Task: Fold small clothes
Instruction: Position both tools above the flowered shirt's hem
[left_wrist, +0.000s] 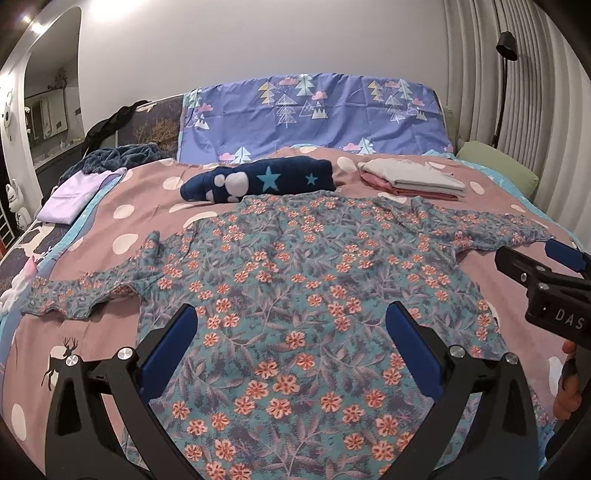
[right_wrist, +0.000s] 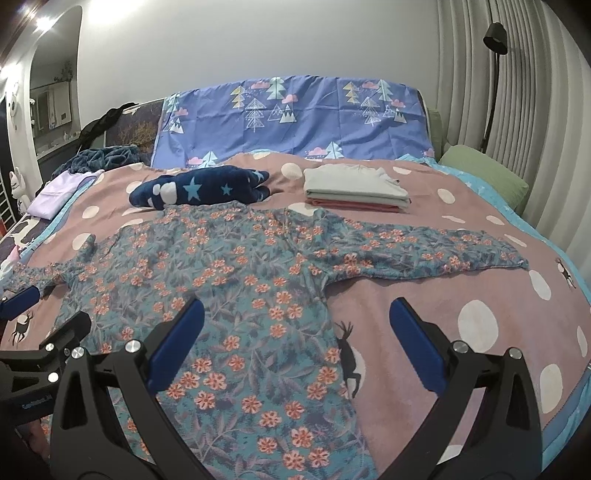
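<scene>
A teal long-sleeved top with orange flowers (left_wrist: 295, 295) lies spread flat on the bed, sleeves out to both sides; it also shows in the right wrist view (right_wrist: 229, 288). My left gripper (left_wrist: 291, 332) is open and empty, hovering over the top's lower body. My right gripper (right_wrist: 295, 325) is open and empty above the top's right hem edge and the bedspread. The right gripper also shows at the right edge of the left wrist view (left_wrist: 546, 273). The left gripper shows at the left edge of the right wrist view (right_wrist: 33, 332).
A pink dotted bedspread (right_wrist: 424, 302) covers the bed. A navy star-patterned garment (left_wrist: 258, 181) and a folded stack of grey and pink clothes (left_wrist: 410, 181) lie behind the top. A lilac cloth (left_wrist: 70, 195) lies far left, a green pillow (right_wrist: 484, 177) far right.
</scene>
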